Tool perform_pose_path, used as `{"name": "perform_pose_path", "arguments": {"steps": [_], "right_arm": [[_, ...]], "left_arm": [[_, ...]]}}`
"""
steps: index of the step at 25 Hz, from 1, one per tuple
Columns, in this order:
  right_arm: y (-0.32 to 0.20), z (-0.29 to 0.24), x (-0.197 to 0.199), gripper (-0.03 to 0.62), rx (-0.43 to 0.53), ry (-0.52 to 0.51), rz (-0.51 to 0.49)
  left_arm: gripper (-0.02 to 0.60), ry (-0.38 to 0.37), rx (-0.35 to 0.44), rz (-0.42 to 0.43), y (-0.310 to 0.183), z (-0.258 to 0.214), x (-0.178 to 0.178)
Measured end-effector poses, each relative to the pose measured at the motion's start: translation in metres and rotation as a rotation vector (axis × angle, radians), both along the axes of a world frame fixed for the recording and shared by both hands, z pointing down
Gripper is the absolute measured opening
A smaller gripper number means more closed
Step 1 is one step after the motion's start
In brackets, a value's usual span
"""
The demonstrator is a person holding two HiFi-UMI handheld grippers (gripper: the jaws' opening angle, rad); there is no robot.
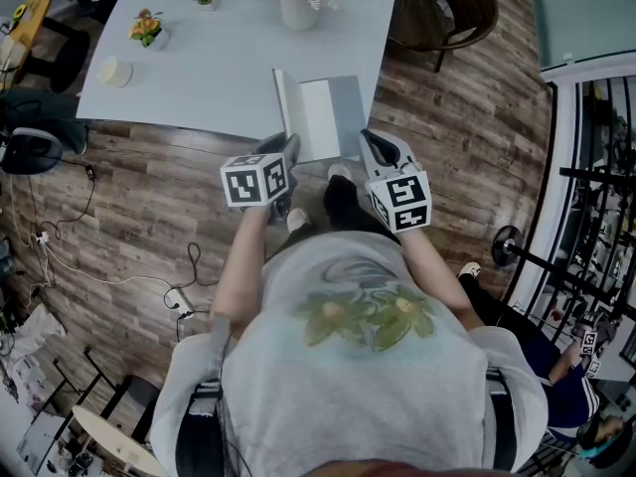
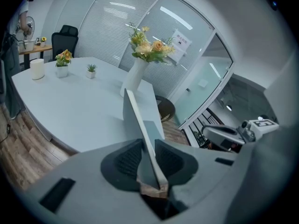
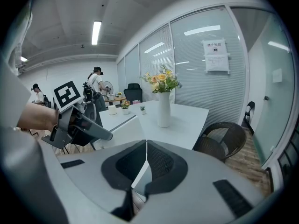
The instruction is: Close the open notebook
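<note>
Pale grey open notebook [image 1: 333, 117] sits at the near edge of the light grey table [image 1: 199, 78], with its near end reaching just past that edge. In the head view its near left corner is covered by the left gripper [image 1: 286, 152]. The raised left cover shows there only as a thin white strip, so its inner face cannot be read. The tall white vase of yellow flowers [image 1: 298, 10] behind it is cut off by the top of the picture, and the person's torso fills the lower half.

The notebook's long axis and spine run straight away from the person across the table. The right half lies flat and the left cover stands almost upright on its spine.

The left gripper's jaws are clamped on the near edge of that raised cover, which runs edge-on between the pads. The right gripper [image 1: 368, 142] sits at the notebook's near right corner with its jaw tips pressed together. A pale sliver shows in the gap behind the tips, and what it is cannot be made out.
</note>
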State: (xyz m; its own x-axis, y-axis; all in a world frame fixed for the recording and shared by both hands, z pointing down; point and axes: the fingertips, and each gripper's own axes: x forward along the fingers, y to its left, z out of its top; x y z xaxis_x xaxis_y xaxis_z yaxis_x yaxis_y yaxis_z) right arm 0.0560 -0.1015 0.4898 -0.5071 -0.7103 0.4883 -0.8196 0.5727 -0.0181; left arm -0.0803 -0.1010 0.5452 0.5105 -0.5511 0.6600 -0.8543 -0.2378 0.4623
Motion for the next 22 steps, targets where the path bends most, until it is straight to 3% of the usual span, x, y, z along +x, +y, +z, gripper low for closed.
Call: {"name": "perform_pose_path", "arguments": {"steps": [22], "right_arm": [[-0.001, 0.006, 0.002, 0.02, -0.018, -0.002, -0.003]], "left_arm": [[0.094, 0.045, 0.006, 0.029, -0.004, -0.002, 0.019]]}}
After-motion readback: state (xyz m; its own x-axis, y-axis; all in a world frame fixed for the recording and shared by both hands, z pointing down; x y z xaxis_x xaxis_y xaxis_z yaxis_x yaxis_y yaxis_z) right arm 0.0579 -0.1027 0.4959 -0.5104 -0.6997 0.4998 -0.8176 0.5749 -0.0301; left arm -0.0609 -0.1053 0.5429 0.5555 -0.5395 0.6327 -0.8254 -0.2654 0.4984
